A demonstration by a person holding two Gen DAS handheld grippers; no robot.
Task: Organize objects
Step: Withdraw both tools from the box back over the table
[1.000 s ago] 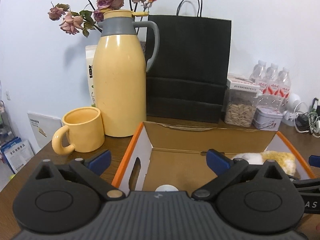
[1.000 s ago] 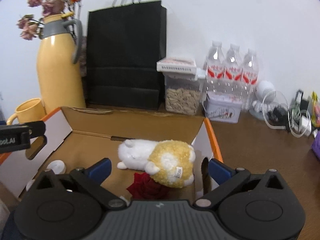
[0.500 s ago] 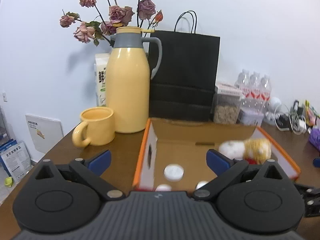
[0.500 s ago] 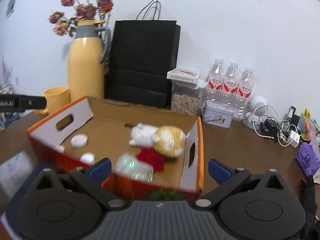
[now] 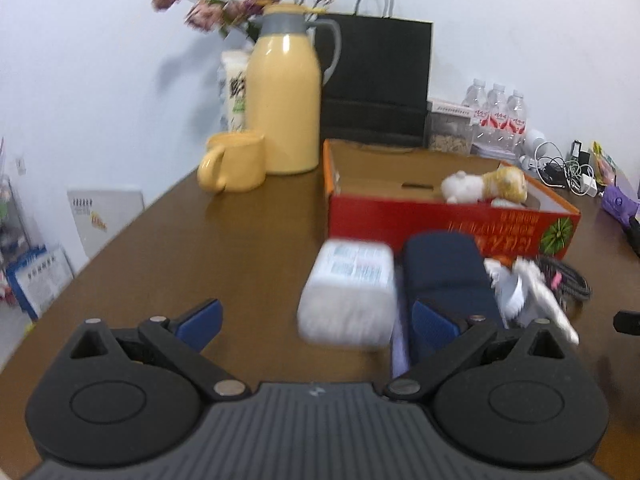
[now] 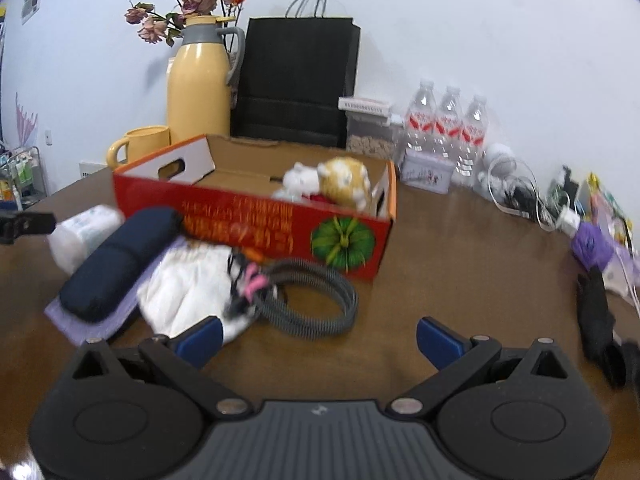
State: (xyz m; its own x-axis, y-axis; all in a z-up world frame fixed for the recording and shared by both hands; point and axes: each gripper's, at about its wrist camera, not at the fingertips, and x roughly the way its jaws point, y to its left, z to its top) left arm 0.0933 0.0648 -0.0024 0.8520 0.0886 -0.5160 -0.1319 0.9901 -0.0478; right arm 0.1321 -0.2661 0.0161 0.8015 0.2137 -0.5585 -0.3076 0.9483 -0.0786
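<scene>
A red cardboard box [image 6: 280, 224] stands open on the brown table, and a white and yellow plush toy [image 6: 332, 182] lies in it. The box also shows in the left wrist view [image 5: 448, 220]. In front of it lie a white tissue pack [image 5: 348, 292], a dark blue pouch [image 5: 444, 276], a white cloth [image 6: 192, 280] and a coiled grey cable [image 6: 316, 300]. My left gripper [image 5: 316, 320] is open and empty, just short of the tissue pack. My right gripper [image 6: 318, 336] is open and empty, just short of the cable.
A yellow jug [image 5: 284, 108], a yellow mug [image 5: 236, 166] and a black paper bag [image 5: 376, 80] stand behind the box. Water bottles [image 6: 444, 128], a tin and tangled chargers [image 6: 532, 196] line the back right. A black object [image 6: 600, 320] lies at the right.
Both grippers have pulled back and away from the box. The items in front of the box have come into view. The box's red front now faces me.
</scene>
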